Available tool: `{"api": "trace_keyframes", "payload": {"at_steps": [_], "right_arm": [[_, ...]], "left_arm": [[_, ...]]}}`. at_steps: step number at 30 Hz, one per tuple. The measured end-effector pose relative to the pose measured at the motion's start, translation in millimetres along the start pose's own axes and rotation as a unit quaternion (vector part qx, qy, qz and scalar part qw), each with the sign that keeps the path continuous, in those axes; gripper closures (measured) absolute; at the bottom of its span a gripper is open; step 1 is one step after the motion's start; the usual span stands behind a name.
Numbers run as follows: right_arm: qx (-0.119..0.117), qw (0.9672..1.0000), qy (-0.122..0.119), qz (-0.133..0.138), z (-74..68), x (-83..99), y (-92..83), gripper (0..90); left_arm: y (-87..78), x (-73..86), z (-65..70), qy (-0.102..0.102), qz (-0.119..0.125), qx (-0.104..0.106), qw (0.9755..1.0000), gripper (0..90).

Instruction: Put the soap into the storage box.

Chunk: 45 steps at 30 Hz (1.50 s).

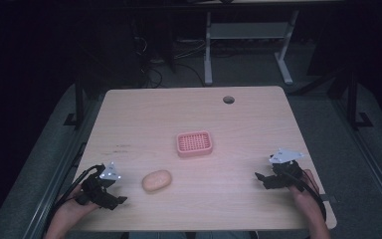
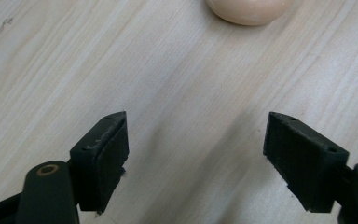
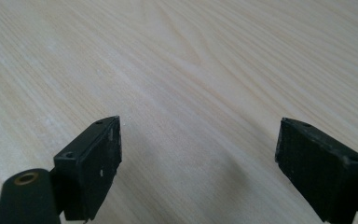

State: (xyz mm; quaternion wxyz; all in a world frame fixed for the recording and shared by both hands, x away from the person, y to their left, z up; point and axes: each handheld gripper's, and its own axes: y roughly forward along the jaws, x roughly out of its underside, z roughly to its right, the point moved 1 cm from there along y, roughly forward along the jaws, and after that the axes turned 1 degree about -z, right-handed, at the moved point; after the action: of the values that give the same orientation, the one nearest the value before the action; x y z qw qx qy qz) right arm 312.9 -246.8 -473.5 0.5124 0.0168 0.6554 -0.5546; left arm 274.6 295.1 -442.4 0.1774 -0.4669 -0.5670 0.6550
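Soap [image 1: 156, 180] lay near-left on the surface [image 1: 189, 114]; pink dish [image 1: 194, 143] at centre. Left gripper [image 1: 113, 199] and right gripper [image 1: 261, 178]: fingers wide apart, holding nothing.

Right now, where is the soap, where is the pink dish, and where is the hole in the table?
soap [image 1: 156, 180], high view, middle of its rounded top.
pink dish [image 1: 194, 143], high view, centre of its ridged grid.
hole [image 1: 228, 99], high view, middle of the dark opening.
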Motion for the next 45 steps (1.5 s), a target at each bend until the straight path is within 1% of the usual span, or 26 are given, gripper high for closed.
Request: {"api": "trace_keyframes", "payload": {"at_steps": [4,6,7,9,14,15,16,19,20,24,28,33,35,37,40,44,45], "right_arm": [[0.002,1.0,0.002,0.001,0.3,0.0,-1.0,13.9],[0.002,1.0,0.003,0.001,0.5,-0.1,-0.6,13.9],[0.002,1.0,0.001,-0.001,0.8,0.1,-0.3,13.9],[0.001,1.0,0.001,0.001,0.2,0.0,-0.6,13.9],[0.002,1.0,0.0,0.001,0.2,-0.1,-0.9,13.9],[0.001,1.0,0.0,0.001,0.1,-0.2,-1.0,13.9],[0.002,1.0,-0.002,0.002,0.3,-0.3,-0.9,13.9],[0.002,1.0,-0.004,0.002,0.7,-0.5,-0.5,13.9],[0.002,1.0,-0.004,0.002,0.7,-0.6,-0.5,13.9],[0.002,1.0,-0.004,0.003,0.8,-0.6,-0.6,13.8],[0.001,1.0,-0.005,0.003,1.0,-0.7,-0.5,13.9],[0.002,1.0,-0.004,0.003,1.1,-0.8,-0.5,13.9],[0.001,1.0,-0.005,0.002,0.5,-0.9,-0.6,13.9],[0.001,1.0,-0.006,0.001,0.5,-0.9,-0.5,13.9],[0.001,1.0,-0.006,0.002,1.0,-0.7,-0.7,13.9],[0.002,1.0,-0.006,0.002,0.7,-0.7,-1.1,13.9],[0.003,0.9999,-0.014,-0.001,1.7,-0.5,-1.3,13.9]], "left_arm": [[0.7,-0.6,0.1,0.0,-0.001,0.004,1.0,21.1],[0.8,-1.1,-0.3,0.003,-0.001,0.003,1.0,20.8],[1.1,-1.2,-0.2,0.0,-0.001,0.005,1.0,20.1],[1.1,-1.8,0.6,0.001,0.002,0.004,1.0,20.1],[1.3,-4.4,2.1,0.01,0.002,0.003,0.9999,20.3],[1.9,-4.9,2.5,0.008,0.003,0.005,0.9999,20.3],[3.2,-6.1,3.5,0.009,0.007,0.014,0.9998,20.3],[4.5,-7.6,4.2,0.01,0.009,0.015,0.9998,20.8],[6.1,-9.7,4.7,0.015,0.005,0.015,0.9998,20.8],[8.5,-13.5,7.5,0.018,0.006,0.018,0.9997,20.8],[9.1,-16.7,9.5,0.022,0.008,0.013,0.9996,21.5],[10.1,-20.3,11.5,0.025,0.012,0.013,0.9995,21.8],[9.2,-24.1,13.5,0.031,0.013,0.015,0.9993,21.8],[9.3,-27.4,15.8,0.032,0.017,0.015,0.9992,21.8],[9.5,-32.8,17.7,0.036,0.023,0.011,0.999,22.0],[9.1,-35.6,18.1,0.037,0.027,0.01,0.9989,22.5],[9.3,-36.2,18.5,0.035,0.027,0.011,0.9989,22.5]]}}
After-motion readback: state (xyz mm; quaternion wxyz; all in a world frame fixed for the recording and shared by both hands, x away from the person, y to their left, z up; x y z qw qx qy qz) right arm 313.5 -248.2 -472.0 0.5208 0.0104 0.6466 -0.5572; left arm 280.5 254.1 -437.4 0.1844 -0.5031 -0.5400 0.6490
